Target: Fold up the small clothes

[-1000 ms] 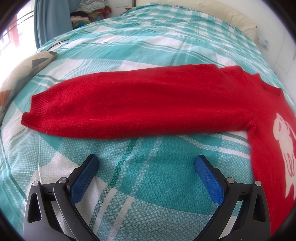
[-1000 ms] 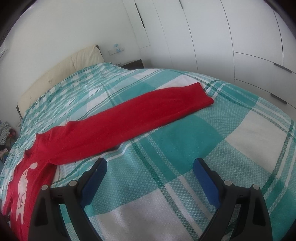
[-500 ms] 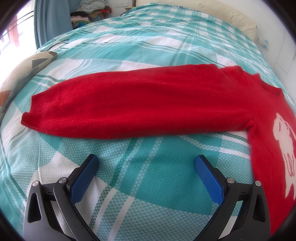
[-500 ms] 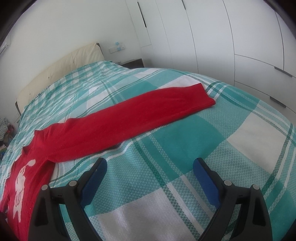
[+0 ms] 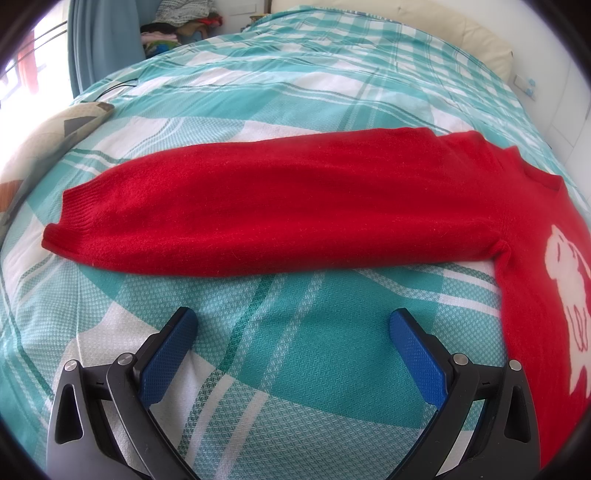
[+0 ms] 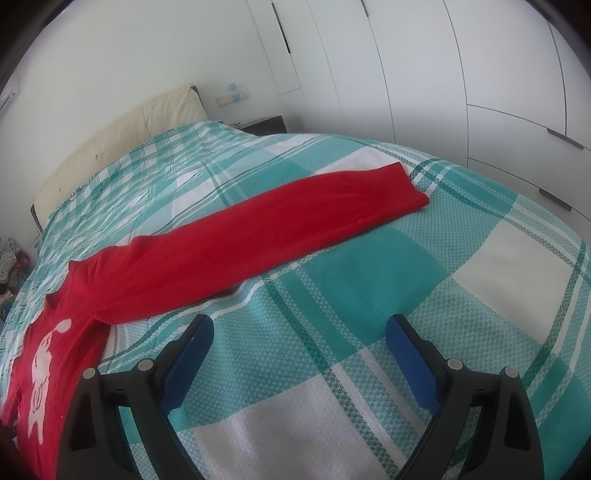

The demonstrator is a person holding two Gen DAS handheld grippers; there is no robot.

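Observation:
A small red sweater with a white animal print lies flat on the bed, both sleeves spread out sideways. In the left wrist view one sleeve runs left, its ribbed cuff at the far left. My left gripper is open and empty, hovering just short of that sleeve. In the right wrist view the other sleeve runs up to the right, its cuff at the end; the body is at the lower left. My right gripper is open and empty, near the armpit.
The bed has a teal and white checked cover and a cream headboard. White wardrobes stand past the bed's right side. A patterned pillow, a blue curtain and a clothes pile are at the left.
The right wrist view has shifted steadily right, so the sleeve and print sit further left in frame. The left gripper has hardly moved. Both stay open.

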